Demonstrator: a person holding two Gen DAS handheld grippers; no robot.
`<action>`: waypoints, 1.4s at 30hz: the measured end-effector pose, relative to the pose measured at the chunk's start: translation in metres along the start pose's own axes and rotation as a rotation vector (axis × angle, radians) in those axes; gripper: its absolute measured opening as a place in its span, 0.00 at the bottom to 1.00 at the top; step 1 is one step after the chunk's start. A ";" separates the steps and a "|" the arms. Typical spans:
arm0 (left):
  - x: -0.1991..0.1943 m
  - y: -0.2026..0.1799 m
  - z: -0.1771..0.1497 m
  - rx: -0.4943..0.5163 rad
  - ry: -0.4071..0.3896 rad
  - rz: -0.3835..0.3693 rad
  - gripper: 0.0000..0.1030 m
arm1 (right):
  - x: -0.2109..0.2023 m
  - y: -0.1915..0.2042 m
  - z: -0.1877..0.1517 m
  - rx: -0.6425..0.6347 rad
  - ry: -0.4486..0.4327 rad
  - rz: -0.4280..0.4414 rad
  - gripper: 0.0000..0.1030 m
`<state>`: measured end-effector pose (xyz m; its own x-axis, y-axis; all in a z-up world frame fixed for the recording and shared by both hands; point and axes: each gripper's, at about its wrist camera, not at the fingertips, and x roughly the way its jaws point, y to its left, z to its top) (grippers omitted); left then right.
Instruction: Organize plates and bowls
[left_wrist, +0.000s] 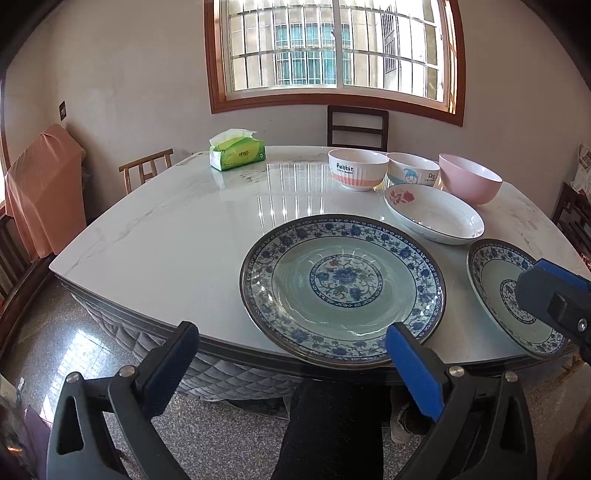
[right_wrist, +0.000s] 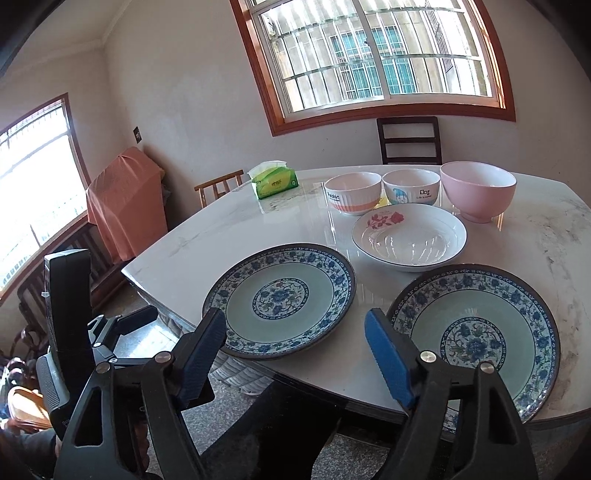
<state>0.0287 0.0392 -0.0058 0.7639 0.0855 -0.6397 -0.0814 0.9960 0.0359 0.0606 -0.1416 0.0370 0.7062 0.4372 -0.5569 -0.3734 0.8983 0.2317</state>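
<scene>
**Dishes all out on the marble table**

Marble table (left_wrist: 155, 236) holds everything. Big blue floral plate (left_wrist: 341, 288) dead centre, smaller twin (right_wrist: 476, 339) at 3 o'clock, rose dish (right_wrist: 408, 236) at 1, three bowls (right_wrist: 478, 190) at 12. Left gripper (left_wrist: 291, 365) and right gripper (right_wrist: 295, 350) both released, holding nothing.

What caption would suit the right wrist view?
Open right gripper hovers before two blue floral plates, three bowls behind.
</scene>
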 end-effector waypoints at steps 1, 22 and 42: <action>0.001 0.001 0.001 -0.001 0.004 0.002 1.00 | 0.002 -0.001 0.001 0.003 0.005 0.004 0.73; 0.033 0.041 0.028 -0.066 0.070 -0.020 1.00 | 0.084 -0.035 0.024 0.076 0.189 0.046 0.64; 0.057 0.048 0.038 -0.048 0.139 -0.022 1.00 | 0.128 -0.038 0.032 0.120 0.326 0.038 0.64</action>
<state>0.0929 0.0929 -0.0114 0.6702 0.0558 -0.7401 -0.0985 0.9950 -0.0141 0.1840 -0.1180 -0.0178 0.4563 0.4506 -0.7673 -0.3091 0.8889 0.3382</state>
